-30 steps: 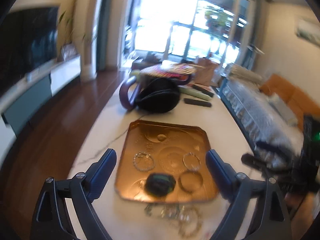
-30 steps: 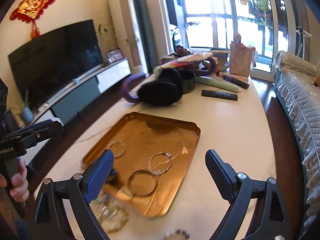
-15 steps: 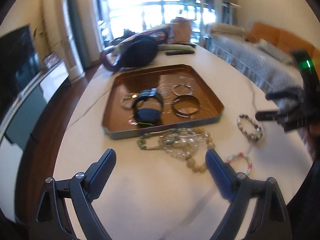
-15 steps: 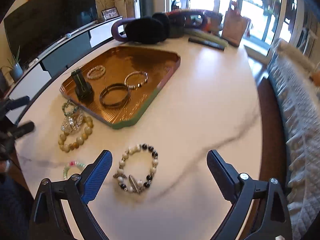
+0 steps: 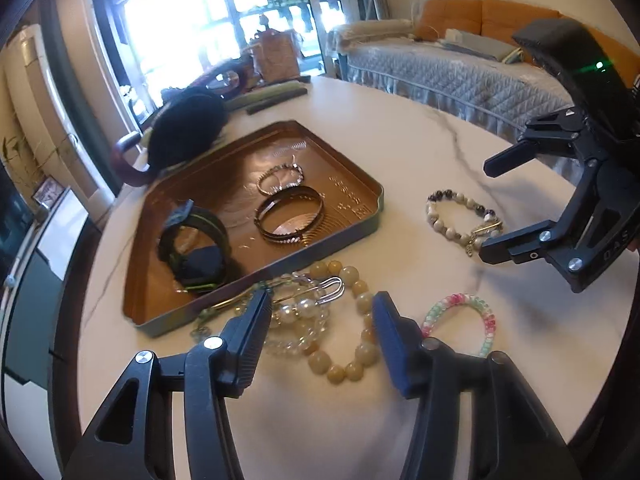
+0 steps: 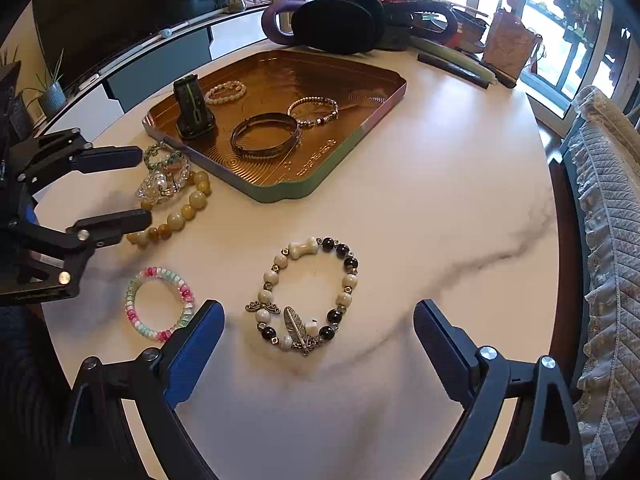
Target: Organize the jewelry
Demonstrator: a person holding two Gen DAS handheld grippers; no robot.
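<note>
A copper tray on the marble table holds a dark watch, a metal bangle, a thin chain bracelet and a pearl bracelet. In front of the tray lies a heap: yellow bead bracelet, clear crystal bracelet. My left gripper is open, low over that heap. A pink-green bracelet and a black-and-white charm bracelet lie apart. My right gripper is open around the charm bracelet.
Black earmuffs, a purple-handled item, remotes and a pink box stand behind the tray. The table edge curves on the right, with a quilted sofa beyond it.
Both grippers have dropped lower and closer to the table. The left one now sits over the bead heap with its jaws narrower; the right one now frames the charm bracelet.
</note>
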